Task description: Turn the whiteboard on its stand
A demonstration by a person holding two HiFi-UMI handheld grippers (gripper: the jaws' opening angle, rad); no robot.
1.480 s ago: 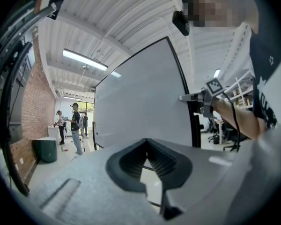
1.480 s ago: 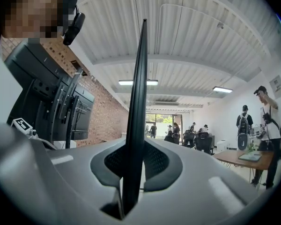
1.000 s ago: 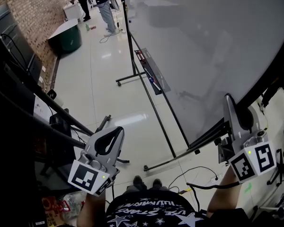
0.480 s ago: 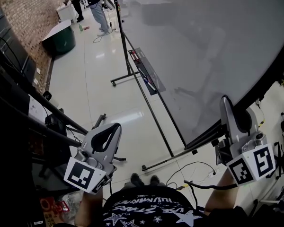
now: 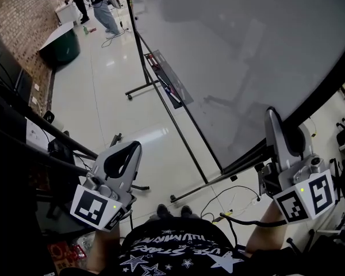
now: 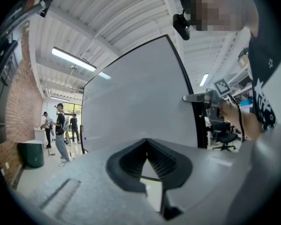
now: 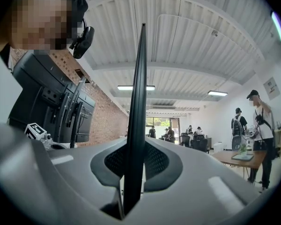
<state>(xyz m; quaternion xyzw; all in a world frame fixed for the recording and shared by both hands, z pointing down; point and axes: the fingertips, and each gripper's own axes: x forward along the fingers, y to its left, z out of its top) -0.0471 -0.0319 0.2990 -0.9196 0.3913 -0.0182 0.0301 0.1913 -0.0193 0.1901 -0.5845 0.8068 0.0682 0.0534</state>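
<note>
Glossy pale floor (image 5: 103, 108) fills the head view, with a brick wall (image 5: 29, 10) along its left edge and a dark green bin (image 5: 60, 48) beside that wall. The whiteboard (image 5: 247, 56) leans tilted across the upper right, black-framed, on a black stand (image 5: 181, 131) whose feet rest on the floor; a pen tray (image 5: 167, 88) runs along one edge of the board. People (image 5: 98, 4) stand at the far end of the floor, and cables (image 5: 230, 203) lie near the stand's closest foot. The right tongs (image 5: 270, 115) are clenched on the board's black frame, while the left tongs (image 5: 133, 148) hang over the floor, well apart from the board. From the left gripper view, a ribbed white ceiling (image 6: 122, 18) with strip lights spans the room, the board's grey face (image 6: 136, 107) stands ahead, and the left tongs (image 6: 147, 142) are clenched with nothing between them. Seen from the right gripper view, the same ceiling (image 7: 178, 41) runs back to bright windows, the brick wall (image 7: 103, 121) stands left behind dark screens (image 7: 42, 97), a wooden table (image 7: 241, 158) stands right with a person (image 7: 257, 121) beside it, and the right tongs (image 7: 133, 146) grasp the board's thin black edge (image 7: 139, 88), which rises upright between them.
</note>
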